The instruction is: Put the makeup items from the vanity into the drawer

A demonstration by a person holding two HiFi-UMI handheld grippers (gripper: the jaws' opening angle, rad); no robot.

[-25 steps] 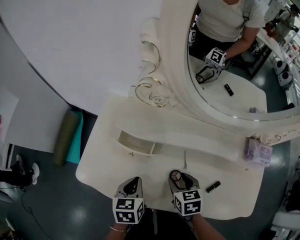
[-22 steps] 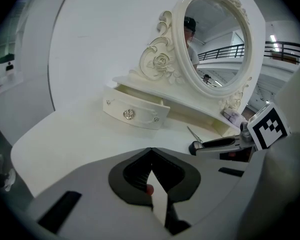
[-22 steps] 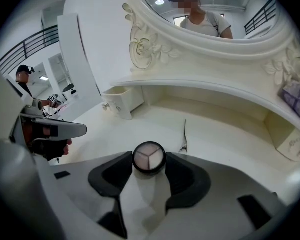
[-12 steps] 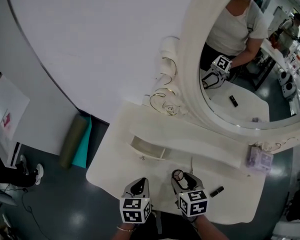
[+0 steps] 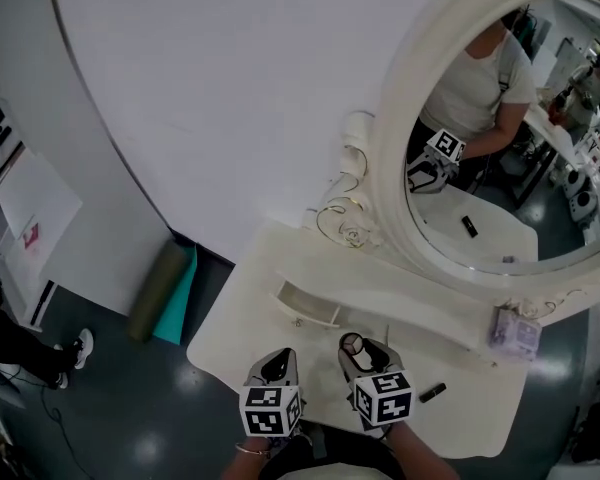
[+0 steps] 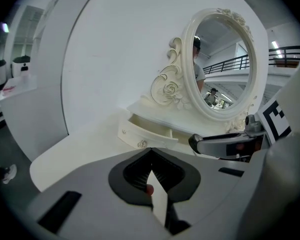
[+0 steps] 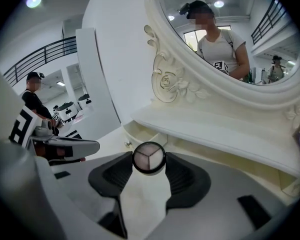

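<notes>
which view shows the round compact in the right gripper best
The right gripper view: the round compact sits face-on between the jaws. In the head view the round compact is tiny; the left gripper view misses it.

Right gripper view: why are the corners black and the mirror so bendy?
Right gripper view: the wide-angle lens darkens the corners and bends the mirror; the round compact between the jaws looks sharp. Left gripper view: same dark corners. Head view: no dark corners.
</notes>
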